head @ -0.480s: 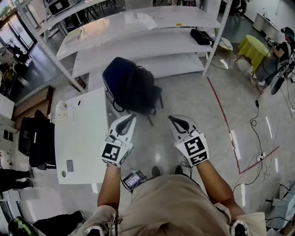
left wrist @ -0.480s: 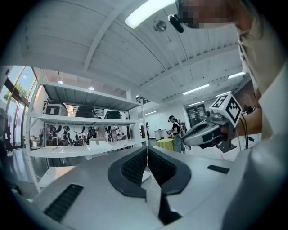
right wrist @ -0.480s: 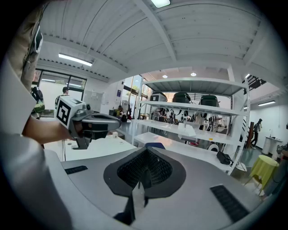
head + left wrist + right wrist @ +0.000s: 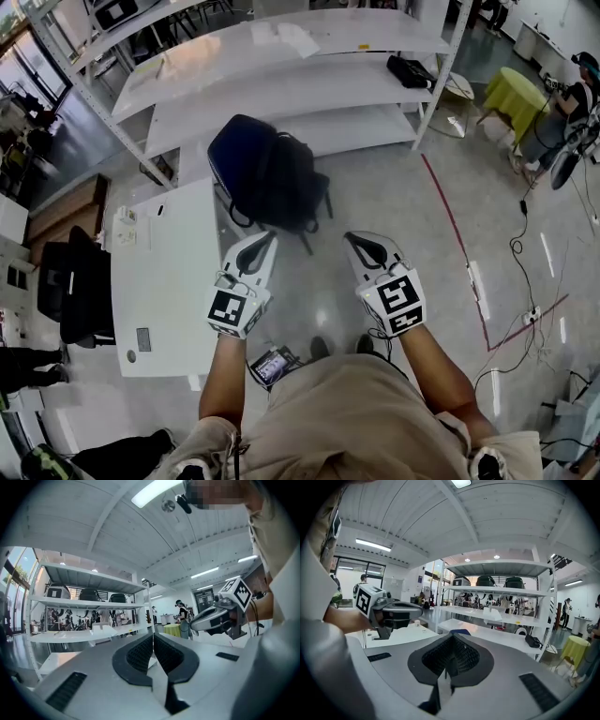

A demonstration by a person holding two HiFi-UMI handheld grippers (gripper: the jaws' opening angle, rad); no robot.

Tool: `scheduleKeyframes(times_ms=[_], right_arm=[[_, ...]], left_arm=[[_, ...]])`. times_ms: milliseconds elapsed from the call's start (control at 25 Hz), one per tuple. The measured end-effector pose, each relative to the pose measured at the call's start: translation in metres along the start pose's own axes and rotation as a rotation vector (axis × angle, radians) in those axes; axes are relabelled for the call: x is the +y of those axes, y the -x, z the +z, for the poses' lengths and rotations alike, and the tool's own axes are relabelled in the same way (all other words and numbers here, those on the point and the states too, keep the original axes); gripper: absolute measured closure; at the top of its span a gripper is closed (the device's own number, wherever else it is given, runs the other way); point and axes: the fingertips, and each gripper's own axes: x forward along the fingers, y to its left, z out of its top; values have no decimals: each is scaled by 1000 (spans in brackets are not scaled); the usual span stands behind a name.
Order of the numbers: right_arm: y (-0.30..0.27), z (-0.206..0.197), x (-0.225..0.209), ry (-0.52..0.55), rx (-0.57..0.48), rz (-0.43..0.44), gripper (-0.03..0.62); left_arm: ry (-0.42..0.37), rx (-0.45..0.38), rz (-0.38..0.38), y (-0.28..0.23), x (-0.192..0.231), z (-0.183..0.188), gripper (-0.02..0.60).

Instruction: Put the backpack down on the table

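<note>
Both hands are up in front of the body and nothing has been picked up. The left gripper [image 4: 269, 240] has its jaws pressed together with nothing between them, and the right gripper [image 4: 352, 240] is closed and empty as well, tipped slightly downward. The backpack [image 4: 281, 183], black with a dark blue part at its left, is not on the table [image 4: 173, 272] yet. It sits low, just past the table's far right corner and in front of the shelves [image 4: 281, 84]; I cannot tell whether it rests on the floor or on a seat. Both grippers are short of it, with bare floor between.

So this looks like the approach, before any grasp. Next, I'd judge, the jaws need to spread, the hands need to reach forward and down to a strap or the top handle, close on it, lift, then swing left over the tabletop, whose near half looks free for it.
</note>
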Motion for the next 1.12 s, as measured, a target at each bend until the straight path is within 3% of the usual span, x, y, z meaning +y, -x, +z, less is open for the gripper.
scheduleKeyframes(times_ms=[560, 800, 1120], right_arm=[[-40, -8, -14, -17, 33, -31, 568], [-75, -17, -54, -36, 46, -15, 568], [-135, -24, -124, -63, 39, 47, 568]], left_arm=[[27, 7, -34, -27, 28, -21, 566], [38, 42, -34, -78, 43, -36, 566], [40, 85, 26, -161, 78, -44, 566]])
